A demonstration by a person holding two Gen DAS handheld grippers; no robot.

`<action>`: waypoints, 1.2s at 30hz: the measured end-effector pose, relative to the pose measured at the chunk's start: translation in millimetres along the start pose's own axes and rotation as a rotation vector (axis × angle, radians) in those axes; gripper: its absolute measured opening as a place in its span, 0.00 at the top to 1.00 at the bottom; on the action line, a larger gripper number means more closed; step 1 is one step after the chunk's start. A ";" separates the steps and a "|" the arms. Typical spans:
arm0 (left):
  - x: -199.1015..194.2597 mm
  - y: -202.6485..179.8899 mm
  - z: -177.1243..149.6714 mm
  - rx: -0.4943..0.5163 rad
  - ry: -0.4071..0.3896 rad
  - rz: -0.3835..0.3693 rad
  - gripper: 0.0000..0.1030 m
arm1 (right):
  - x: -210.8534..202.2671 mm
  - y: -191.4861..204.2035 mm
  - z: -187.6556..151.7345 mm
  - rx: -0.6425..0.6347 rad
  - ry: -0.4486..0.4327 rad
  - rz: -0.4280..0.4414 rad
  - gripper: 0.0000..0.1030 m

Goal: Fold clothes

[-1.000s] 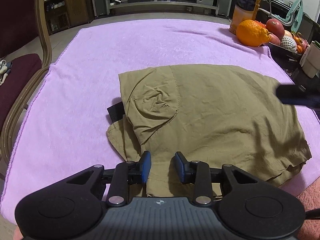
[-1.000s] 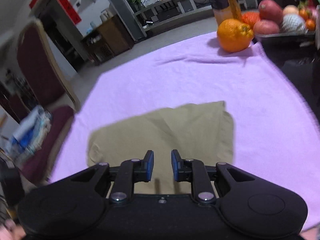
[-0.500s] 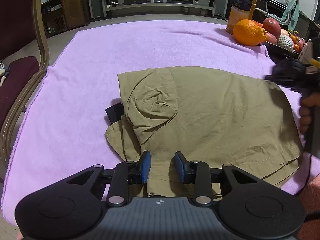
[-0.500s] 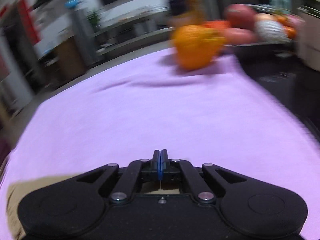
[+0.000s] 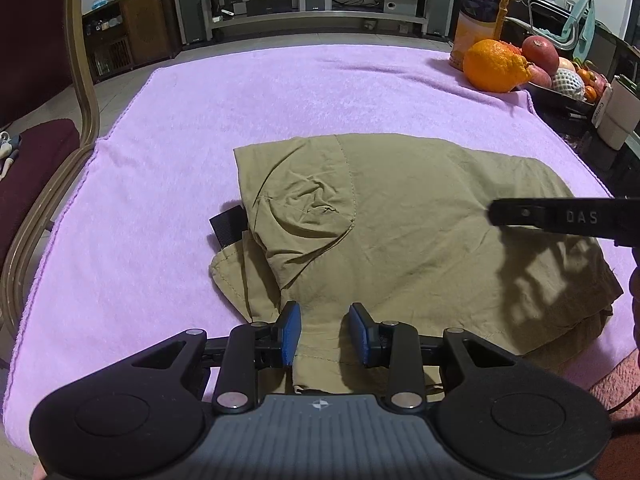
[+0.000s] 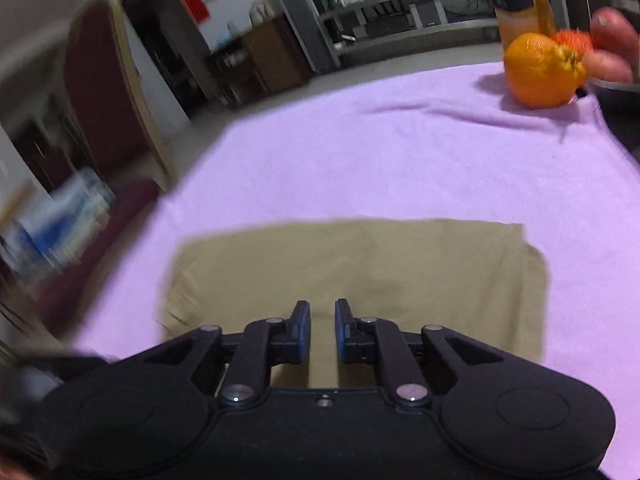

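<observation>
A khaki garment (image 5: 400,232) lies folded into a rough rectangle on the purple towel (image 5: 280,92); a black strap tab (image 5: 227,227) pokes out at its left edge. My left gripper (image 5: 323,330) is open over the garment's near edge, with cloth showing between its blue pads. In the right wrist view the same khaki garment (image 6: 360,264) lies flat, and my right gripper (image 6: 322,328) hovers open above its near side, holding nothing. The right gripper's black body (image 5: 568,220) reaches in from the right in the left wrist view.
A large orange (image 5: 496,66), a tall juice bottle (image 5: 480,4) and a tray of fruit (image 5: 560,76) stand at the far right corner. A wooden chair with a maroon seat (image 5: 36,152) is at the left. A white cup (image 5: 618,114) stands at the right.
My right gripper, shut half a second ago and swung toward the fruit, is now open and back over the garment. The left gripper stays open at the near edge.
</observation>
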State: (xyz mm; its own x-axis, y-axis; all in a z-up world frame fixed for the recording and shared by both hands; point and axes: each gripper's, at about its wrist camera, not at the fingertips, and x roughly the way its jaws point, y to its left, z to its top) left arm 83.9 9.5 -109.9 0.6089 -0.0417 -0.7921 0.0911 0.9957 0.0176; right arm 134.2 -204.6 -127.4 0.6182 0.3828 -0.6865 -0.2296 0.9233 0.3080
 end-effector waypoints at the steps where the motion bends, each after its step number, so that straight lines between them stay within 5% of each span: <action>1: -0.3 0.1 -0.4 0.002 -0.003 -0.001 0.67 | -2.6 -10.7 -2.8 0.024 -0.010 -0.059 1.00; 6: -0.6 1.4 -2.8 -0.001 -0.016 -0.004 0.67 | -39.2 -88.1 -10.4 0.290 -0.029 -0.339 0.95; 10: -6.0 0.4 -8.2 0.003 -0.031 -0.003 0.67 | -67.3 -71.8 -11.2 0.300 -0.090 -0.254 0.92; 15: -12.7 -1.1 -15.1 0.009 -0.049 -0.001 0.67 | -58.9 16.4 -10.5 0.005 -0.076 -0.100 0.82; 19: -16.8 -7.4 -22.4 0.046 -0.060 0.027 0.67 | -36.2 56.1 -39.3 -0.186 0.028 -0.142 0.81; 22: -18.3 -10.9 -27.1 0.071 -0.067 0.046 0.66 | -41.6 28.8 -53.3 -0.112 0.056 -0.198 0.99; 25: -20.6 -12.2 -30.3 0.082 -0.074 0.057 0.66 | -58.4 0.4 -51.4 0.038 0.046 -0.250 1.00; 28: -26.2 -6.6 -32.0 0.060 -0.081 0.043 0.66 | -78.5 -16.5 -51.0 0.136 0.009 -0.269 0.80; 36: -71.6 21.9 -34.4 -0.120 -0.134 0.013 0.67 | -112.2 -8.4 -48.2 0.174 -0.160 -0.176 0.80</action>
State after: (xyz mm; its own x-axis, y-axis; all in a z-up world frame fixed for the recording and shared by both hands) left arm 15.1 37.1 -73.8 0.7095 -0.0310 -0.7041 -0.0073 0.9987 -0.0514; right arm 30.6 -253.7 -84.7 0.7506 0.1946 -0.6315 0.0158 0.9501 0.3116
